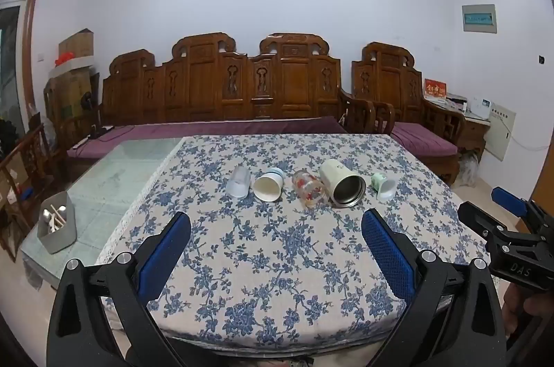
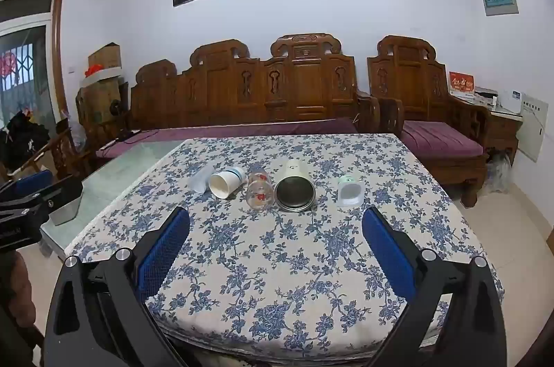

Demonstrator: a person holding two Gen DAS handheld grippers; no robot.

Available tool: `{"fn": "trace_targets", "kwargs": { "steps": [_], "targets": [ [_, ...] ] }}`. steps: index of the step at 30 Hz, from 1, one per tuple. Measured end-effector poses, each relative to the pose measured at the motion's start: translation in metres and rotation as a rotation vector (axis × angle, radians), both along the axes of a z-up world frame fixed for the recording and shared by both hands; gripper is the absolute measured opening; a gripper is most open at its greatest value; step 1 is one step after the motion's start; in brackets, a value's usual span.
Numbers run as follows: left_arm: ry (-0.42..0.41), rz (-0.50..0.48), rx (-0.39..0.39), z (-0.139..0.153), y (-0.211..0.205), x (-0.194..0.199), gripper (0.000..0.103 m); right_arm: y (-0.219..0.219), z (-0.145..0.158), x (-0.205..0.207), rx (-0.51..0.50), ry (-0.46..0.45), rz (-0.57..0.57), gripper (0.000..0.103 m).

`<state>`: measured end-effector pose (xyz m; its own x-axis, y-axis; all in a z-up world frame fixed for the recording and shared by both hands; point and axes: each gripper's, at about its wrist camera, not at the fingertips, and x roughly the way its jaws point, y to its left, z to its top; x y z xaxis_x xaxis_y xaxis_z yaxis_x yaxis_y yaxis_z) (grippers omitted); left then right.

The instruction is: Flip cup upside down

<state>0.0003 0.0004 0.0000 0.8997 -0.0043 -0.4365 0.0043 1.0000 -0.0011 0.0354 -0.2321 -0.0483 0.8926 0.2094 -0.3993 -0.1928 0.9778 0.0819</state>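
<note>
Several cups lie on their sides in a row across the flowered tablecloth (image 1: 277, 263), mouths toward me: a frosted clear cup (image 1: 238, 182) (image 2: 200, 180), a white paper cup (image 1: 268, 184) (image 2: 226, 182), a glass with red flowers (image 1: 308, 188) (image 2: 259, 188), a cream steel-lined mug (image 1: 342, 182) (image 2: 295, 187), and a small green cup (image 1: 383, 186) (image 2: 350, 191). My left gripper (image 1: 277, 221) is open and empty, well short of the row. My right gripper (image 2: 277, 221) is open and empty, also short of it; it shows at the right edge of the left wrist view (image 1: 509, 214).
A grey holder with utensils (image 1: 57, 226) stands on the bare glass tabletop (image 1: 114, 180) to the left. A carved wooden sofa (image 1: 221, 90) with purple cushions stands behind the table, an armchair (image 1: 408, 97) to its right.
</note>
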Motion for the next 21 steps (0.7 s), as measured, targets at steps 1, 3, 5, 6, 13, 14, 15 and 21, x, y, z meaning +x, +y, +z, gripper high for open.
{"fn": "trace_targets", "kwargs": {
  "steps": [1, 3, 5, 6, 13, 14, 15, 21],
  "targets": [
    [-0.001, 0.0, 0.001, 0.0, 0.0, -0.0001, 0.095, 0.0002, -0.0001, 0.0002, -0.001, 0.001, 0.0, 0.1],
    [-0.002, 0.001, 0.002, 0.0, -0.0001, -0.0001, 0.095, -0.0003, 0.0001, -0.0003, 0.002, -0.004, -0.003, 0.1],
    [-0.004, 0.0, 0.002, 0.0003, -0.0003, -0.0003, 0.095, -0.0004, 0.0004, -0.0007, 0.003, -0.004, -0.004, 0.1],
    [-0.005, 0.0, 0.002, 0.0006, -0.0004, -0.0005, 0.095, -0.0007, 0.0003, -0.0009, 0.004, -0.005, -0.003, 0.1],
    [-0.008, -0.006, 0.0, -0.0026, -0.005, -0.0002, 0.095, -0.0004, -0.0004, -0.0009, 0.006, -0.003, -0.001, 0.1],
    [-0.009, -0.006, 0.0, -0.0032, -0.0059, -0.0004, 0.095, -0.0008, -0.0001, -0.0009, 0.007, -0.003, -0.001, 0.1],
    [-0.01, -0.006, 0.0, -0.0039, -0.0067, -0.0001, 0.095, -0.0007, 0.0001, -0.001, 0.007, -0.003, -0.001, 0.1],
    [-0.011, -0.006, 0.0, -0.0021, -0.0033, -0.0011, 0.095, -0.0005, 0.0003, -0.0006, 0.007, -0.003, -0.002, 0.1]
  ]
}}
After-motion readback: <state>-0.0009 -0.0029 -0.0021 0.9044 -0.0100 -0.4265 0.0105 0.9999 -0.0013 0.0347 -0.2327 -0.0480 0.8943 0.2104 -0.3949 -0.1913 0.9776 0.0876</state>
